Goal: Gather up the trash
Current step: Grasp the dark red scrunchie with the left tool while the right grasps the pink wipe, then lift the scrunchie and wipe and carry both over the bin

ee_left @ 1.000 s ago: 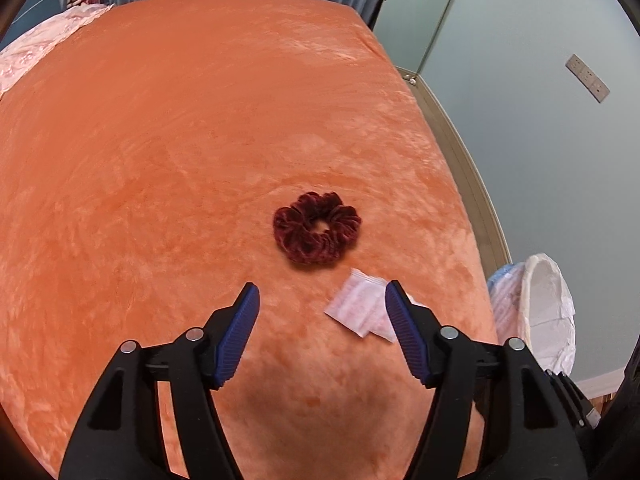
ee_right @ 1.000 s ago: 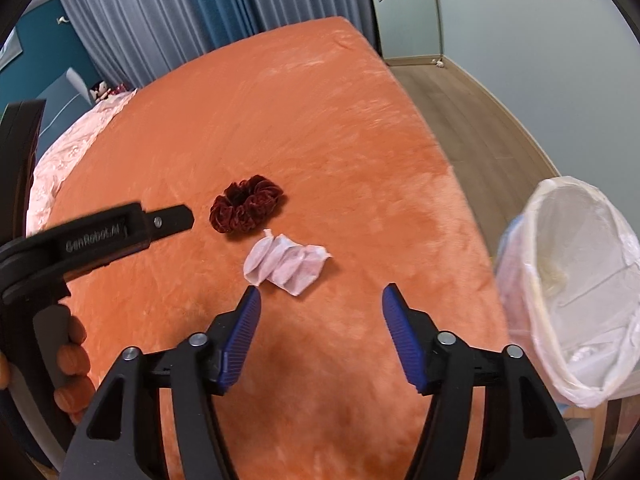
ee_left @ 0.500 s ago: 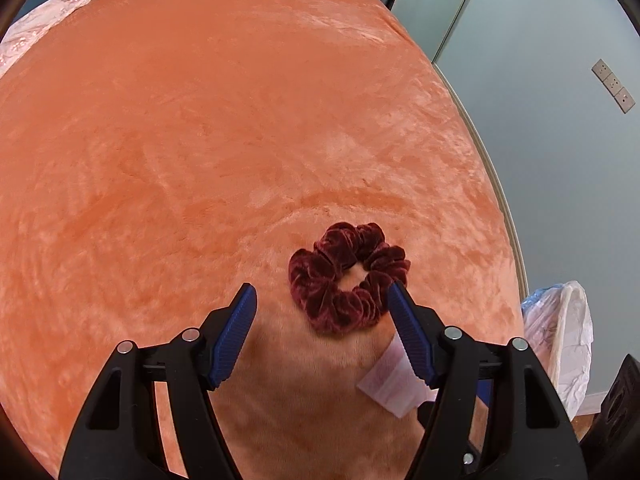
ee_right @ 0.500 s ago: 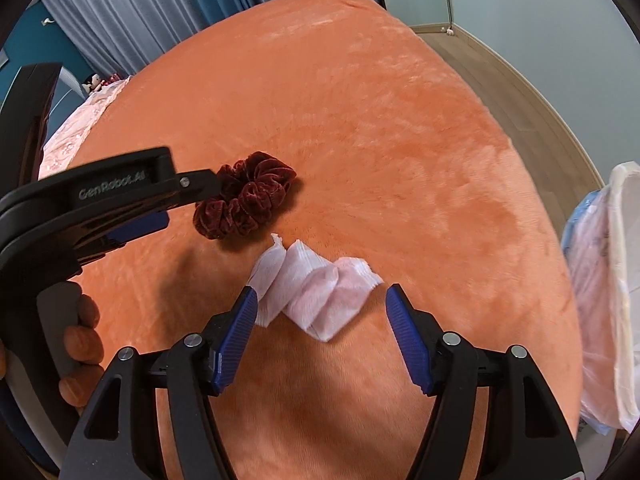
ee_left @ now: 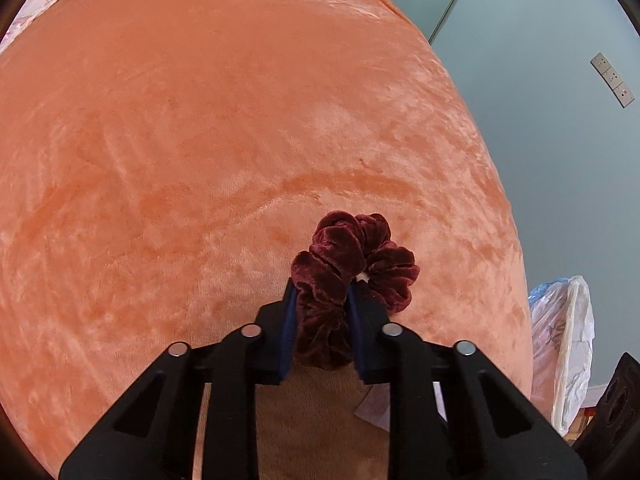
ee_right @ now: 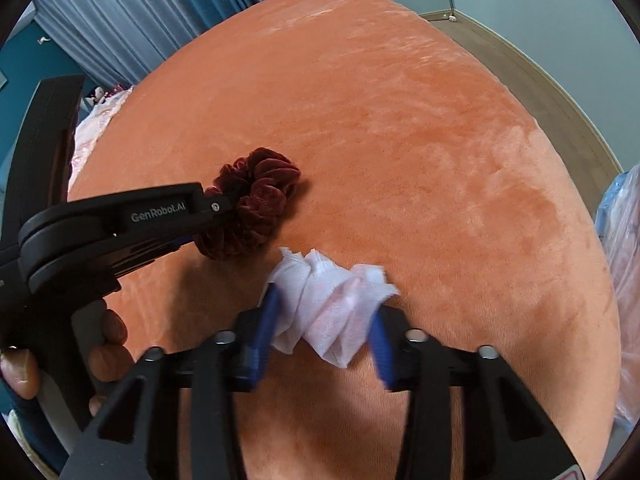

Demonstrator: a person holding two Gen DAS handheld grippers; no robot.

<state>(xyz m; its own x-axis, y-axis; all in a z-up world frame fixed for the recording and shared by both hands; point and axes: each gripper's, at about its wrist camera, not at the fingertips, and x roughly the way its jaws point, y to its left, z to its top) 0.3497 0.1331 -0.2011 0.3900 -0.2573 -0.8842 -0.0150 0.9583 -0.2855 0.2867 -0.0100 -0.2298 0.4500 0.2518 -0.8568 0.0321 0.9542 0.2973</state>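
Observation:
A dark red velvet scrunchie (ee_left: 352, 260) lies on the orange plush blanket (ee_left: 200, 140). My left gripper (ee_left: 322, 316) is closing its jaws on the near part of the scrunchie, and the blue pads squeeze the fabric from both sides. In the right wrist view, a crumpled white tissue (ee_right: 332, 300) is bunched between the blue pads of my right gripper (ee_right: 324, 324), whose jaws are also closing. The left gripper (ee_right: 226, 210) reaches in from the left onto the scrunchie (ee_right: 260, 196), just beyond the tissue. A corner of the tissue (ee_left: 374, 406) shows under the left gripper.
A white plastic trash bag (ee_left: 564, 352) stands open past the bed's right edge, also at the edge of the right wrist view (ee_right: 624, 248). A person's hand (ee_right: 112, 328) holds the left gripper's handle. Blue curtains (ee_right: 120, 20) hang behind the bed; wooden floor (ee_right: 540, 80) runs alongside.
Both grippers have come down onto the blanket and narrowed their jaws. The left one now pinches the scrunchie. The right one has bunched the flat tissue between its pads.

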